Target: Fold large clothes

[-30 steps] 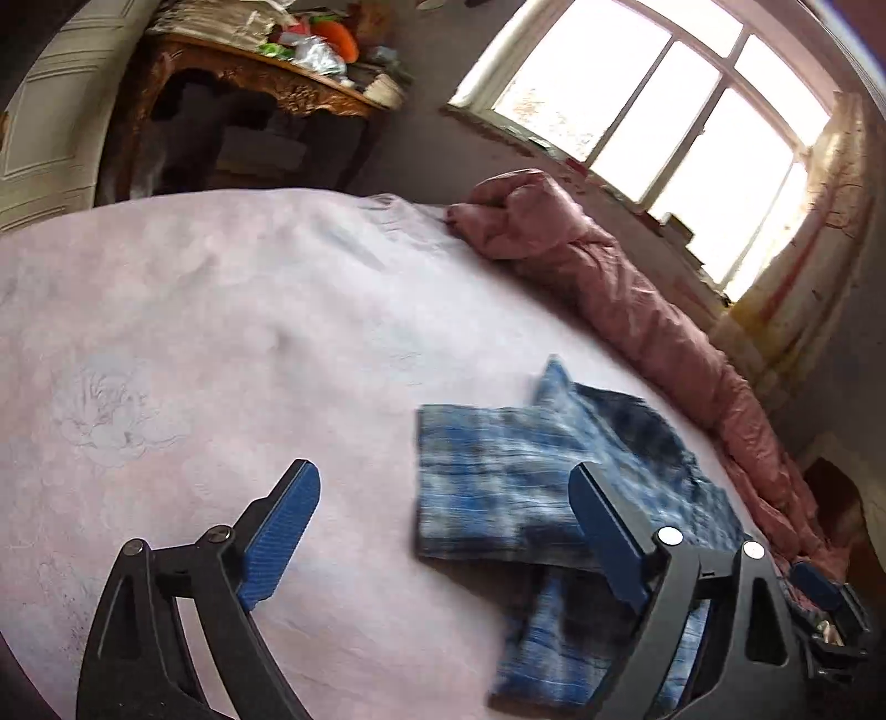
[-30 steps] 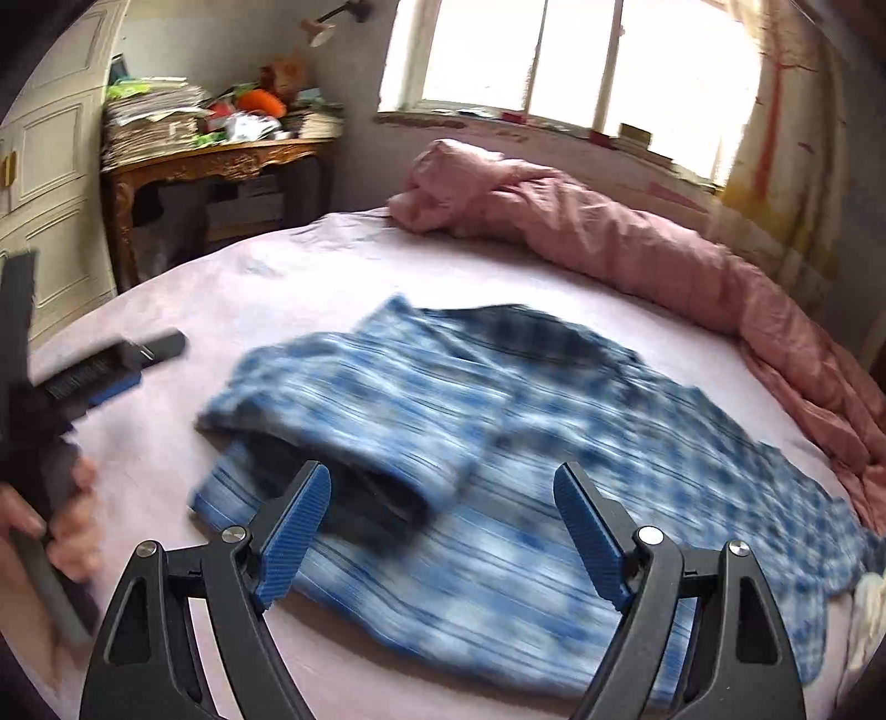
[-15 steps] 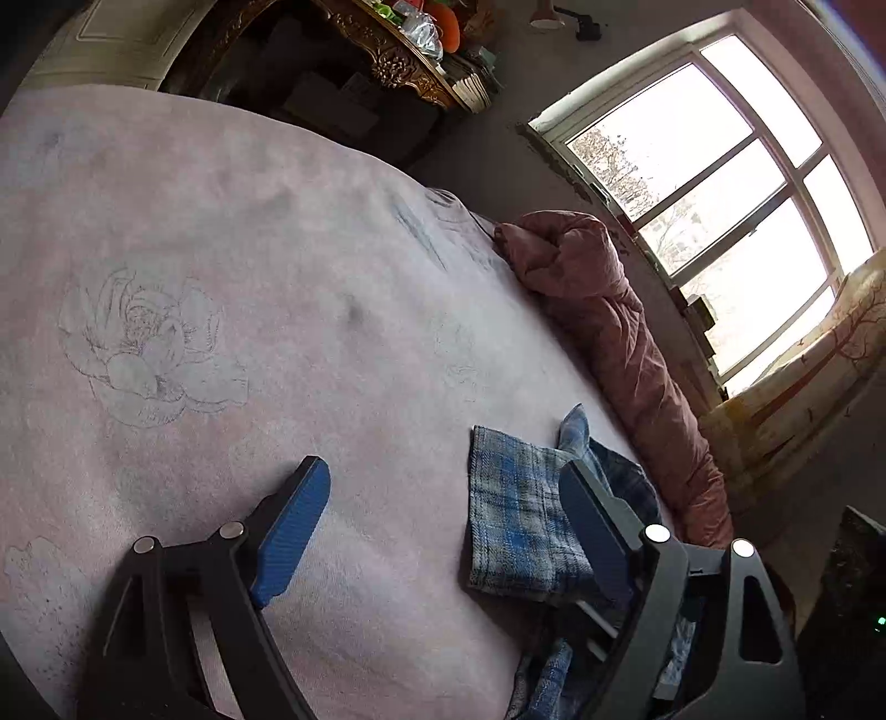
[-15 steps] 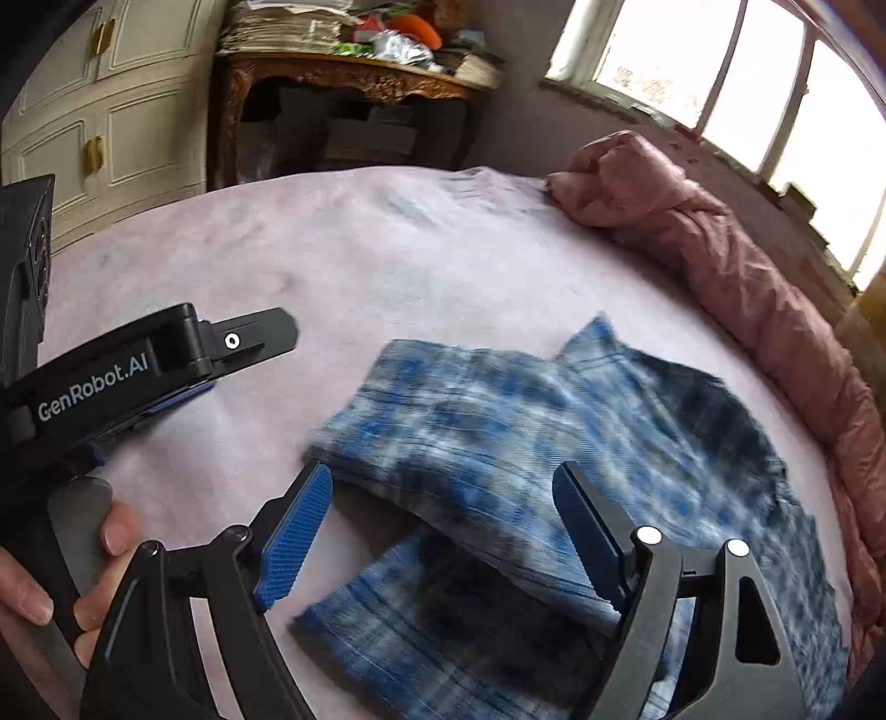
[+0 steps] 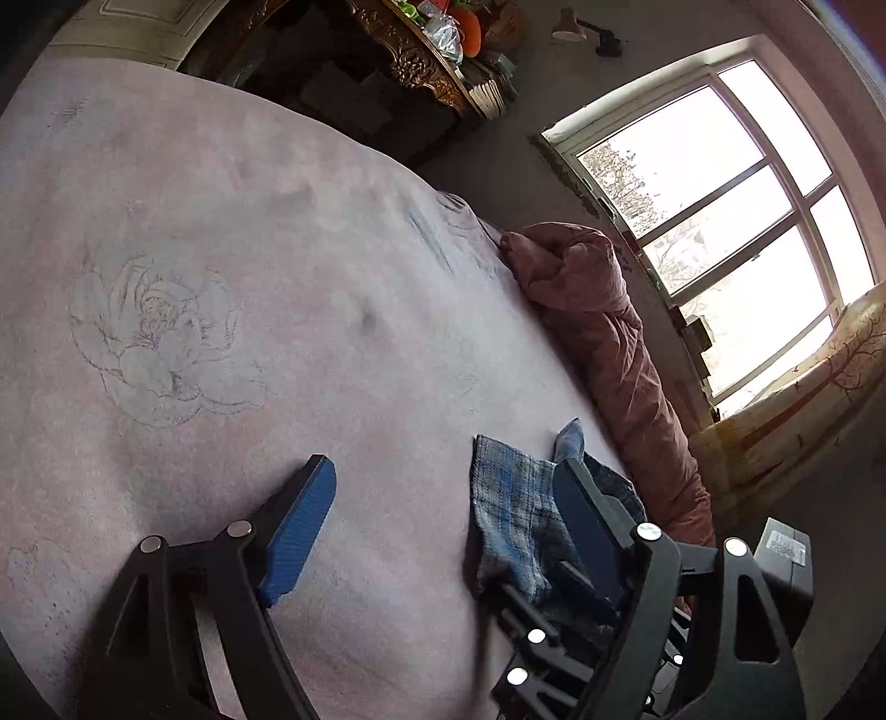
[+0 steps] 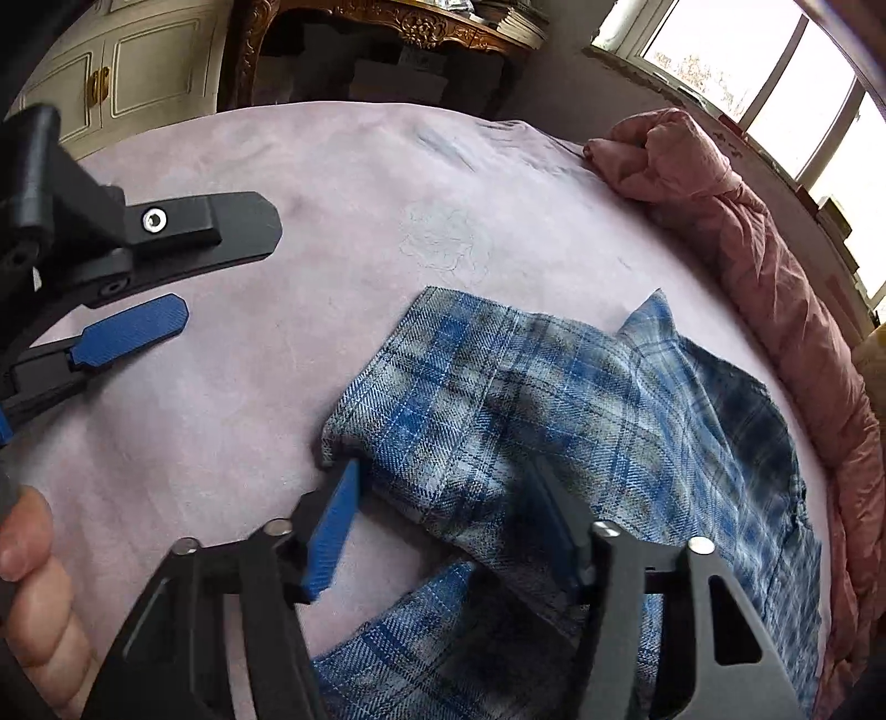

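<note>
A blue plaid shirt (image 6: 554, 387) lies partly folded on the pink bed sheet (image 6: 343, 183), one sleeve folded across its body. My right gripper (image 6: 443, 520) is open, low over the shirt's near left fold, its jaws straddling the folded edge. My left gripper (image 5: 443, 515) is open and empty above bare sheet to the left of the shirt (image 5: 515, 509); it also shows at the left of the right wrist view (image 6: 133, 332). Its right finger covers part of the shirt's edge.
A rolled pink quilt (image 6: 775, 266) runs along the bed's far right side under the window (image 5: 720, 232). A carved wooden table (image 6: 398, 33) with clutter and a cream cabinet (image 6: 122, 77) stand beyond the bed. A hand (image 6: 33, 598) holds the left gripper.
My right gripper has dropped closer to the shirt's folded edge. My left gripper has swung left and tilted, off the shirt and over bare sheet. Both stay open.
</note>
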The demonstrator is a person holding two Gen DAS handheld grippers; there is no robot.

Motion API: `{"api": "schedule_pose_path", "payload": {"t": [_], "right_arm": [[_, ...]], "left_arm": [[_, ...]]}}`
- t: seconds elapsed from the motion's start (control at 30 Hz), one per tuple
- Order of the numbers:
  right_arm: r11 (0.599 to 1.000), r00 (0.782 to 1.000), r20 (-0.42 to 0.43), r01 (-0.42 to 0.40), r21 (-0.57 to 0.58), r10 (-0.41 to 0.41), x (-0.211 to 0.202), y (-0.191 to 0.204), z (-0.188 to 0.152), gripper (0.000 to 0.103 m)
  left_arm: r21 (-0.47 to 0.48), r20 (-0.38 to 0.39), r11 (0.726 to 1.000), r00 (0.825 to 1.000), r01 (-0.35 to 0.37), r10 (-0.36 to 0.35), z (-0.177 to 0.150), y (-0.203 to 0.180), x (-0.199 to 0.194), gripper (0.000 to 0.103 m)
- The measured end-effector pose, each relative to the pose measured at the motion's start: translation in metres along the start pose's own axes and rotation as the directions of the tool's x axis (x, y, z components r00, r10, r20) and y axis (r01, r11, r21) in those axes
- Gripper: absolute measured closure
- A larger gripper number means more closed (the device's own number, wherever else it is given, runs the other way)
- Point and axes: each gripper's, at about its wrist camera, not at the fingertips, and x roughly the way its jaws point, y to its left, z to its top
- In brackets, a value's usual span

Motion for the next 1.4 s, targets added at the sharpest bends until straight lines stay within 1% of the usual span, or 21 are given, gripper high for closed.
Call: {"api": "schedule_pose_path", "payload": {"t": [0.03, 0.1, 0.2, 0.33, 0.4, 0.47, 0.53, 0.63, 0.7, 0.77, 0.83, 0.87, 0.93, 1.0, 1.07, 1.13, 1.17, 1.23, 1.3, 1.33, 1.4], "right_arm": [[1.000, 1.000, -0.007, 0.014, 0.022, -0.014, 0.000, -0.004, 0.000, 0.091], [0.994, 0.999, 0.033, 0.015, 0.109, -0.018, -0.009, -0.022, -0.003, 0.093], [0.972, 0.990, 0.133, 0.022, 0.235, -0.055, -0.044, -0.058, -0.016, 0.093], [0.933, 0.955, 0.218, 0.117, 0.341, -0.200, -0.096, -0.112, -0.048, 0.093], [0.902, 0.935, 0.226, 0.167, 0.398, -0.272, -0.118, -0.140, -0.068, 0.093], [0.875, 0.928, 0.225, 0.170, 0.453, -0.297, -0.137, -0.168, -0.090, 0.093], [0.841, 0.916, 0.209, 0.199, 0.503, -0.342, -0.151, -0.196, -0.116, 0.093], [0.803, 0.899, 0.170, 0.258, 0.538, -0.403, -0.159, -0.226, -0.151, 0.093], [0.774, 0.888, 0.132, 0.301, 0.557, -0.440, -0.160, -0.245, -0.178, 0.093], [0.744, 0.888, 0.099, 0.311, 0.591, -0.450, -0.156, -0.264, -0.203, 0.093], [0.711, 0.896, 0.065, 0.303, 0.635, -0.440, -0.146, -0.281, -0.230, 0.093], [0.701, 0.901, 0.051, 0.299, 0.647, -0.431, -0.138, -0.288, -0.239, 0.093], [0.694, 0.918, 0.014, 0.289, 0.659, -0.395, -0.117, -0.299, -0.258, 0.093], [0.687, 0.943, 0.006, 0.237, 0.687, -0.331, -0.100, -0.303, -0.278, 0.092], [0.656, 0.965, 0.022, 0.161, 0.737, -0.261, -0.086, -0.309, -0.297, 0.090], [0.626, 0.979, 0.040, 0.096, 0.774, -0.199, -0.079, -0.319, -0.310, 0.075], [0.615, 0.982, 0.047, 0.077, 0.785, -0.183, -0.078, -0.321, -0.311, 0.071], [0.580, 0.987, 0.094, 0.001, 0.815, -0.133, -0.078, -0.336, -0.316, 0.049], [0.559, 0.991, 0.110, -0.051, 0.828, -0.072, -0.073, -0.347, -0.316, 0.043], [0.548, 0.994, 0.100, -0.064, 0.834, -0.037, -0.068, -0.352, -0.316, 0.043], [0.532, 0.999, 0.047, -0.049, 0.846, 0.018, -0.054, -0.358, -0.316, 0.043]], "left_arm": [[-0.005, 0.001, 1.000, 1.000, 0.004, -0.004, 0.000, -0.001, 0.000, 0.023], [-0.008, 0.002, 1.000, 1.000, 0.005, -0.005, -0.001, 0.000, 0.000, 0.023], [0.021, 0.000, 1.000, 1.000, -0.019, 0.019, -0.002, 0.000, -0.002, 0.023], [0.144, -0.004, 0.987, 0.997, -0.078, 0.080, -0.010, -0.020, 0.004, 0.023], [0.220, -0.012, 0.975, 0.999, -0.041, 0.045, -0.017, -0.036, 0.004, 0.023], [0.320, -0.008, 0.947, 1.000, -0.010, 0.013, -0.027, -0.058, 0.000, 0.023], [0.416, -0.008, 0.909, 1.000, 0.000, 0.003, -0.040, -0.081, -0.001, 0.023], [0.511, -0.044, 0.859, 0.998, -0.005, 0.033, -0.062, -0.103, 0.008, 0.023], [0.585, -0.068, 0.811, 0.995, -0.016, 0.068, -0.078, -0.115, 0.018, 0.023], [0.646, -0.069, 0.761, 0.990, -0.051, 0.124, -0.091, -0.122, 0.027, 0.023], [0.677, -0.072, 0.732, 0.982, -0.079, 0.172, -0.097, -0.122, 0.036, 0.023], [0.681, -0.075, 0.726, 0.978, -0.091, 0.193, -0.099, -0.119, 0.040, 0.022], [0.675, -0.108, 0.729, 0.963, -0.112, 0.247, -0.098, -0.111, 0.053, 0.022], [0.667, -0.162, 0.738, 0.945, -0.107, 0.284, -0.099, -0.103, 0.064, 0.022], [0.688, -0.146, 0.715, 0.941, -0.125, 0.304, -0.103, -0.106, 0.065, 0.022], [0.718, -0.133, 0.684, 0.939, -0.129, 0.317, -0.109, -0.110, 0.065, 0.022], [0.728, -0.132, 0.673, 0.937, -0.129, 0.323, -0.111, -0.112, 0.065, 0.021], [0.729, -0.135, 0.673, 0.938, -0.125, 0.321, -0.111, -0.112, 0.063, 0.021], [0.716, -0.148, 0.688, 0.940, -0.114, 0.309, -0.108, -0.110, 0.061, 0.021], [0.713, -0.151, 0.692, 0.940, -0.111, 0.307, -0.107, -0.110, 0.060, 0.021], [0.718, -0.147, 0.687, 0.939, -0.115, 0.310, -0.107, -0.112, 0.062, 0.021]]}}
